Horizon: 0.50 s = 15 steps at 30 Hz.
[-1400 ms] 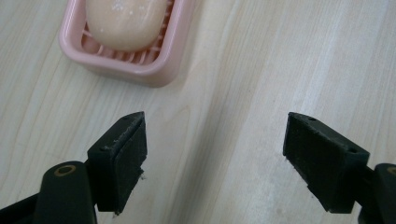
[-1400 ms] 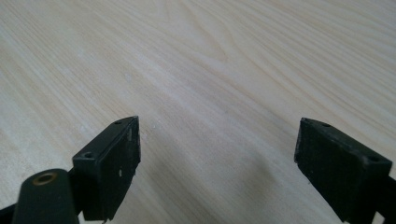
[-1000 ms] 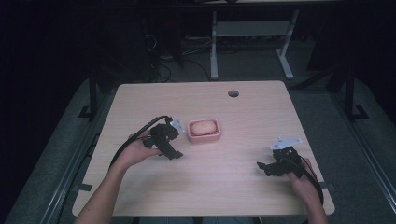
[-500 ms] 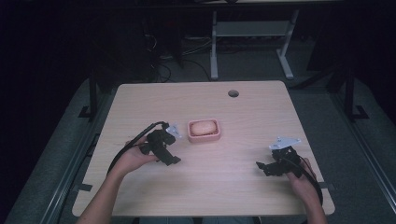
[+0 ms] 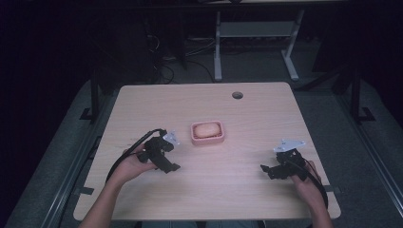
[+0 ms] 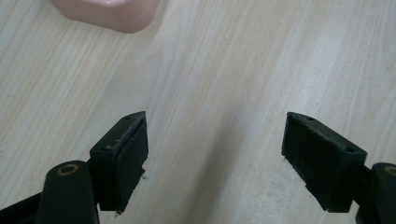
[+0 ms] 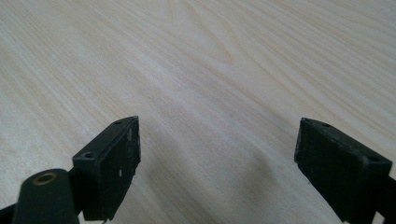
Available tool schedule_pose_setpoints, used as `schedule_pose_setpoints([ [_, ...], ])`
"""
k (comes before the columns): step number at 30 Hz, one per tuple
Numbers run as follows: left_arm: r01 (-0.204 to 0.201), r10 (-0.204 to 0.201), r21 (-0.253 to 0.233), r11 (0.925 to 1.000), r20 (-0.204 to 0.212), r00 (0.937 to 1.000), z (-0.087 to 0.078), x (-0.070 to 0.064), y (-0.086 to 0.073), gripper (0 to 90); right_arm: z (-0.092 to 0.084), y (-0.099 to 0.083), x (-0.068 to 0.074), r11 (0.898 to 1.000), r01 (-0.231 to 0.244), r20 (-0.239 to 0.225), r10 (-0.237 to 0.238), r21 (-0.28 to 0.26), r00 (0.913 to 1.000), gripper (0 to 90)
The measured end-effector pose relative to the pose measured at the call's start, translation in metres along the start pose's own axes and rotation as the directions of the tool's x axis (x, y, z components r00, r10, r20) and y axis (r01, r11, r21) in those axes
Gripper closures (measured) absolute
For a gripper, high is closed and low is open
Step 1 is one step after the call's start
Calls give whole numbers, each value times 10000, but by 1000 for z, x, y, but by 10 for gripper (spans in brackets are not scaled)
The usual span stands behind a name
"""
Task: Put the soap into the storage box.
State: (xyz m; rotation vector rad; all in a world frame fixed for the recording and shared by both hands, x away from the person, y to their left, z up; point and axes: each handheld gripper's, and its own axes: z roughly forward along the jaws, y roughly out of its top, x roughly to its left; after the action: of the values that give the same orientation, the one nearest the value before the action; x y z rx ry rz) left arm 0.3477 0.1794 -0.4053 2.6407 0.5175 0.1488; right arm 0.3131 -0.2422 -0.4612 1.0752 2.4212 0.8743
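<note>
Pink dish (image 5: 207,133) holding pale rounded lump, mid-worktop (image 5: 247,199), just beside left claw (image 5: 172,167). Both claws gape, empty; right claw (image 5: 263,168) well apart. Dish likely rigid, light; grip across rim.

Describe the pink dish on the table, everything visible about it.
The pink dish is a small rounded-rectangle tray with a raised rim, smooth and plastic-looking. A paler, rounded oval lump lies inside it; what it is cannot be told. The dish sits flat and upright near the middle of the wooden table. Nothing else touches it: the left tool is beside it, apart, jaws open. In the left gripper view one rounded corner shows at the top edge.
</note>
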Motion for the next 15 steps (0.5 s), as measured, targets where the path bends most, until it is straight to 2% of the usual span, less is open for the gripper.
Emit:
schedule_pose_setpoints([
  [11,52,-54,-148,9999,-95,9999,-2,-4,-13,227,1,1,1,10000,79,12,-79,31,10000,138],
  [15,74,-74,-64,10000,-34,10000,-2,-5,-17,227,1,0,1,10000,84,-3,-84,29,10000,138],
])
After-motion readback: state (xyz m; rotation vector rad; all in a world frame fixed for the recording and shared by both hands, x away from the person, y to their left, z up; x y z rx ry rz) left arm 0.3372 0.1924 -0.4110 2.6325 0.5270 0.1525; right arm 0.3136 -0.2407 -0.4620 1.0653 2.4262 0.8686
